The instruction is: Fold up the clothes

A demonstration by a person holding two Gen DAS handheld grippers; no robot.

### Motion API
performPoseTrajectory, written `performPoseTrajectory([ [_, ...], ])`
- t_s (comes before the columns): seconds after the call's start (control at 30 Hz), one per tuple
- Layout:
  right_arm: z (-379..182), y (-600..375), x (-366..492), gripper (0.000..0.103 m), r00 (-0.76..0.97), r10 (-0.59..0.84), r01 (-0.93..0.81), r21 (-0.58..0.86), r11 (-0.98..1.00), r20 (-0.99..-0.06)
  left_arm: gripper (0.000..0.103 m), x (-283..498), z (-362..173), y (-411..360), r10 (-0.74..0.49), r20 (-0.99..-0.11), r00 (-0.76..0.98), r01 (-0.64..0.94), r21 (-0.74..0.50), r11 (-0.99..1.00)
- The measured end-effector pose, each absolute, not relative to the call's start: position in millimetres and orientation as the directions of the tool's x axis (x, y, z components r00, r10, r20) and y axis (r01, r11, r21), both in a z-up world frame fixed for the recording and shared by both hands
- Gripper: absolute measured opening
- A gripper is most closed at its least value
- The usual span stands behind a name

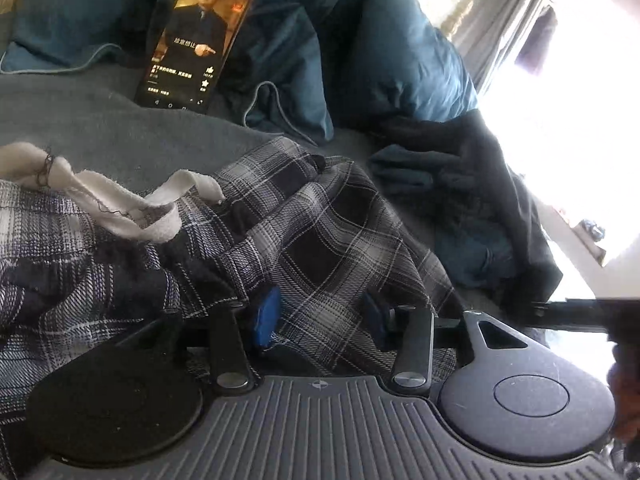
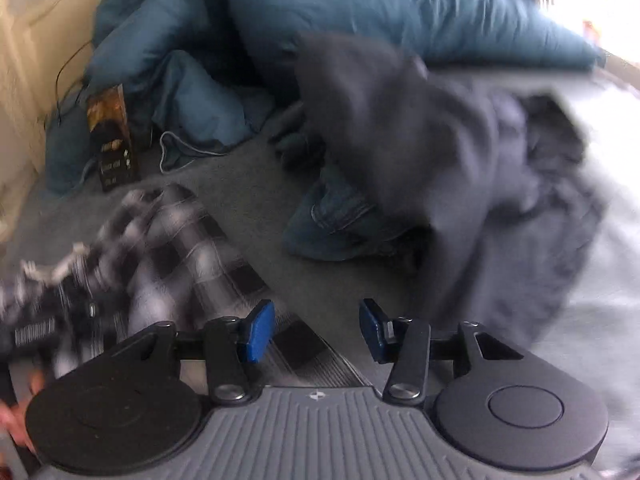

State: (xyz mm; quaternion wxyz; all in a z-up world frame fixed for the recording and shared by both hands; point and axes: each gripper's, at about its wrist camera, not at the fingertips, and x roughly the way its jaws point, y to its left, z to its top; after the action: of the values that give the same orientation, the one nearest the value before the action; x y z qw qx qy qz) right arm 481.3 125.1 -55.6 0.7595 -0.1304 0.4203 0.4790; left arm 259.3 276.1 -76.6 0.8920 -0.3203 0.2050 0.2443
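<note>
A black-and-white plaid garment [image 1: 320,232] lies crumpled on the grey bed cover [image 1: 100,120], with white pocket lining [image 1: 132,208] turned out on top of it. My left gripper [image 1: 320,316] sits low on it; plaid cloth fills the gap between the blue pads [image 1: 268,316], which stand apart and do not visibly pinch it. In the blurred right wrist view, my right gripper [image 2: 318,330] hangs open over the plaid garment's [image 2: 172,248] edge and the bed cover [image 2: 248,184], holding nothing.
A lit phone [image 1: 196,40] leans against the blue duvet [image 1: 380,40] at the back. A heap of dark clothes [image 2: 400,140] with jeans [image 2: 336,224] lies to the right. A bright window [image 1: 560,100] is far right. Fingers of a hand [image 2: 16,416] show at bottom left.
</note>
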Motion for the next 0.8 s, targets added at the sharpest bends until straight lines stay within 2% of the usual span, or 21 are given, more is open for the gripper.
performPoseTrajectory([
  [0.13, -77.0, 134.3, 488.6, 0.051, 0.124, 0.581, -0.838, 0.229, 0.496, -0.804, 0.045, 257.9, -77.3, 275.8, 0.307, -0.518, 0.799, -0.566, -0.473, 0.675],
  [0.2, -80.0, 136.8, 483.2, 0.046, 0.132, 0.563, -0.858, 0.19, 0.477, -0.816, 0.045, 257.1, -76.6, 275.0, 0.308, -0.517, 0.799, -0.566, -0.473, 0.676],
  [0.3, -72.8, 139.5, 470.3, 0.001, 0.173, 0.556, -0.889, 0.114, 0.444, -0.813, 0.045, 258.3, -76.2, 274.7, 0.311, -0.516, 0.799, -0.567, -0.47, 0.677],
  [0.5, -39.3, 132.6, 458.4, 0.001, 0.364, 0.61, -0.889, -0.067, 0.453, -0.704, 0.045, 259.4, -77.0, 275.0, 0.315, -0.514, 0.798, -0.569, -0.47, 0.675],
  [0.6, -35.0, 132.1, 466.4, 0.001, 0.388, 0.633, -0.877, -0.056, 0.478, -0.67, 0.044, 258.4, -77.4, 274.7, 0.318, -0.513, 0.797, -0.571, -0.47, 0.673],
  [0.8, -58.0, 149.3, 478.6, 0.001, 0.471, 0.595, -0.841, -0.127, 0.526, -0.651, 0.043, 258.5, -76.1, 273.3, 0.332, -0.514, 0.791, -0.58, -0.457, 0.674],
])
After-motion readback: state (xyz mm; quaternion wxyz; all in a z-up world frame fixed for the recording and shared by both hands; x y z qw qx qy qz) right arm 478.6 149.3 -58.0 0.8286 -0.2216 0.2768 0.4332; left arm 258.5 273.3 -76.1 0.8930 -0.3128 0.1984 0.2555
